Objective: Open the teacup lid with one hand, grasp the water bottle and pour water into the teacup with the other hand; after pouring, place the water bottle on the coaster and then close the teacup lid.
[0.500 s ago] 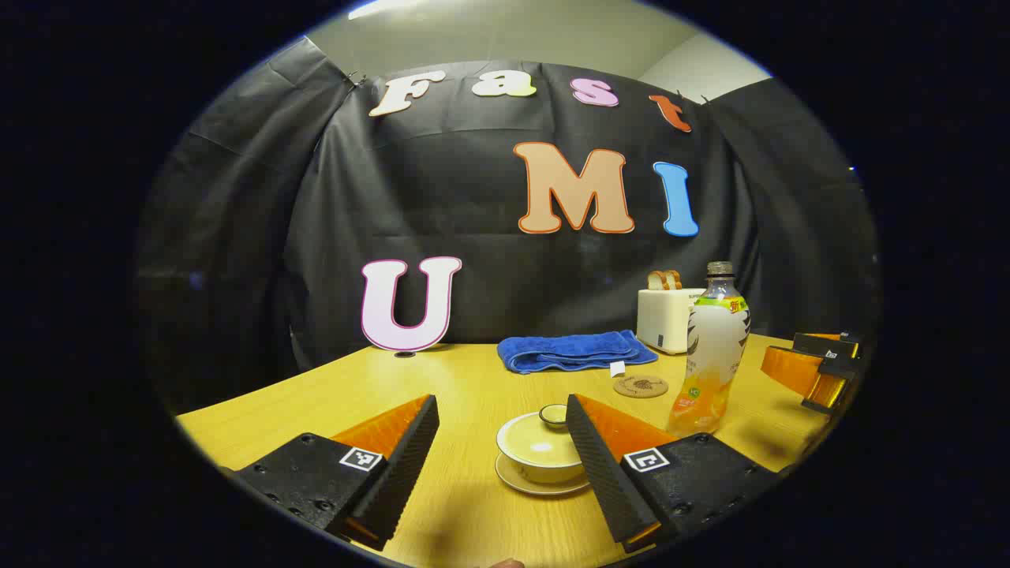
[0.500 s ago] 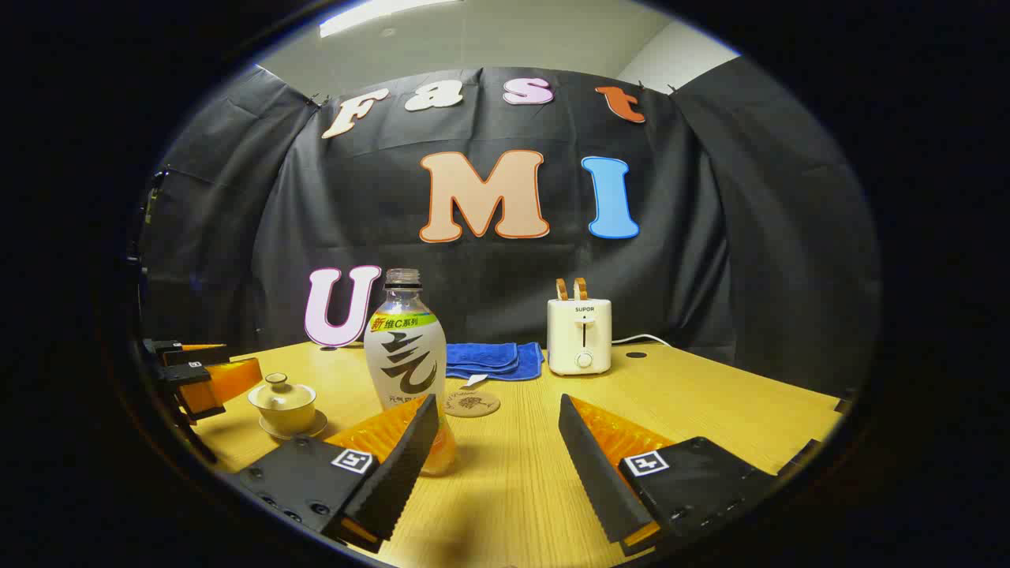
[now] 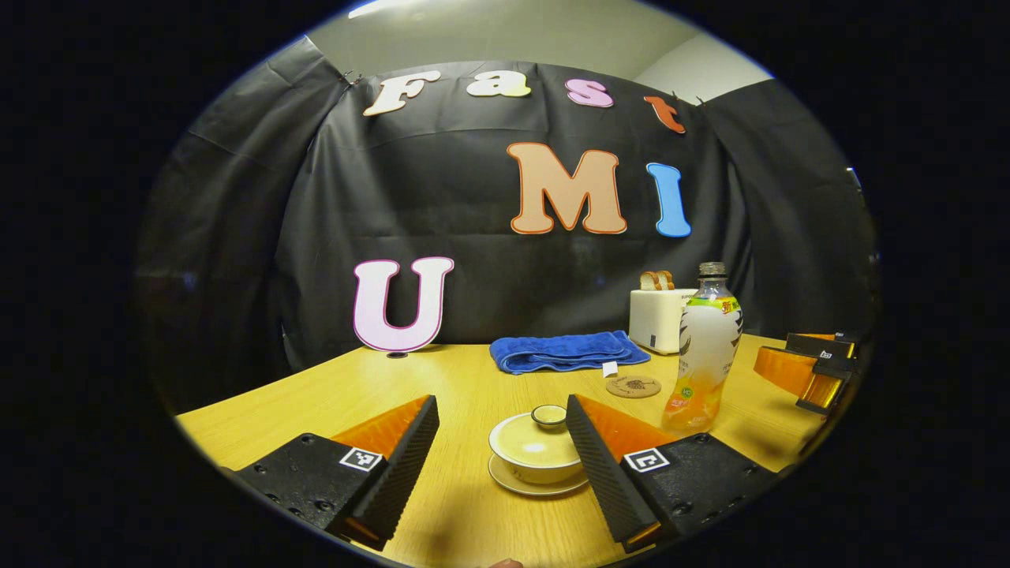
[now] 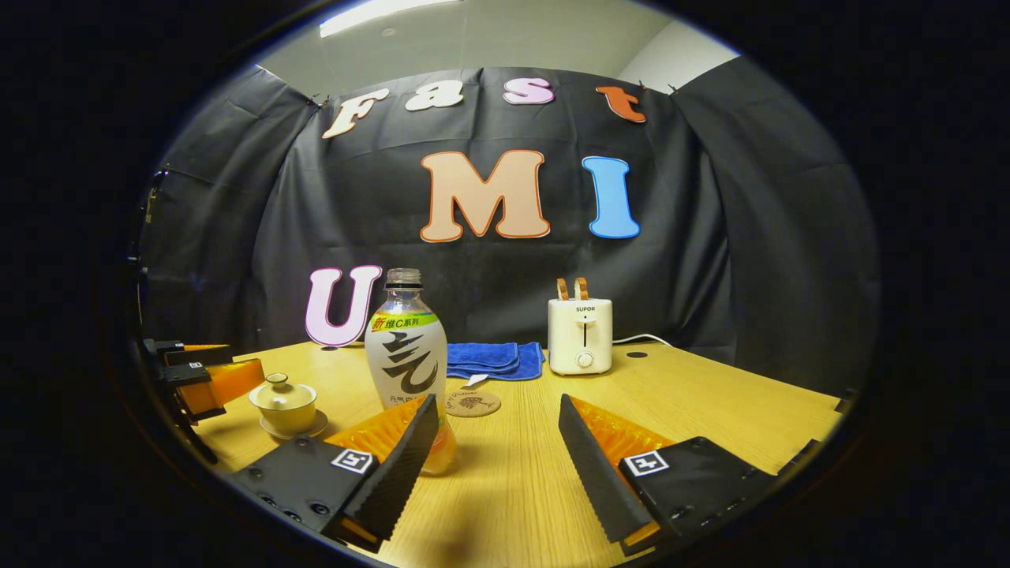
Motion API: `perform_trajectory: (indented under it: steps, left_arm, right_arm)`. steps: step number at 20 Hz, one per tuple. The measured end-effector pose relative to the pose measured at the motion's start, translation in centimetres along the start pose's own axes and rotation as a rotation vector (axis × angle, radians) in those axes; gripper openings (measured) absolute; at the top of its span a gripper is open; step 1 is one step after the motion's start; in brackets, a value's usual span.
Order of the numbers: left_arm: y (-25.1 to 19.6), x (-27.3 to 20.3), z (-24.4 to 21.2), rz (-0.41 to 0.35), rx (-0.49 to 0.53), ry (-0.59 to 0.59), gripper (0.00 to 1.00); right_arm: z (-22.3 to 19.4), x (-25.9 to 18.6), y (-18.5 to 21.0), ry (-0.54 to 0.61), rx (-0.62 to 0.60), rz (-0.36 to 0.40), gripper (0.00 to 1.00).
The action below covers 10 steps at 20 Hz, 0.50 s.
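— Changed much in the last half second?

— Barely. In the left gripper view, just a slight drift of teacup [image 3: 536, 451] and bottle [image 3: 705, 347] toward the left of the frame. Probably a small swing of the left gripper [image 3: 501, 404], not an approach. In the right gripper view, next to nothing different.

— State of the claws?

— Left gripper spread wide, holding nothing. Right gripper [image 4: 497, 405] likewise spread and empty.

— Whereabouts of the task things?

— Teacup low in the frame's centre, between the left gripper's fingers but nearer the right-hand one and partly hidden behind it. Lid [image 3: 533, 439] still on, untouched. Bottle upright at centre right of that frame, on the table [image 3: 442, 379], with the coaster [image 3: 634, 386] just left of it and bare. In the right gripper view, bottle standing left of centre, behind the left-hand finger rather than between the two.

— Meaning for the task?

— Nothing started yet, by the look of it: no lift of the lid, no grip on the bottle. Still lining up. Next, likely, a move forward and down to pinch the lid's knob, and a shift of the right gripper leftward to frame the bottle.
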State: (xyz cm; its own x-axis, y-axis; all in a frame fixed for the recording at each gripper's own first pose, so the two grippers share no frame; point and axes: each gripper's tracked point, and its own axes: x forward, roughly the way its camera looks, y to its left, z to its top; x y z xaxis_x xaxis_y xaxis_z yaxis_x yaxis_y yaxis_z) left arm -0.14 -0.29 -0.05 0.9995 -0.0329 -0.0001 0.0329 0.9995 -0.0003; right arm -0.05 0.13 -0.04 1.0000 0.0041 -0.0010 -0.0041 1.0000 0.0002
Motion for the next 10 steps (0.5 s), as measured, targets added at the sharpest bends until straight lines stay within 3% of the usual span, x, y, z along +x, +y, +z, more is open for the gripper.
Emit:
perform_trajectory:
  steps: [10]
  left_arm:
    - [-0.37, -0.03, 0.05, -0.025, 0.002, 0.004, 0.95]
  right_arm:
    - [0.05, -0.10, 0.06, -0.001, 0.001, 0.003, 0.98]
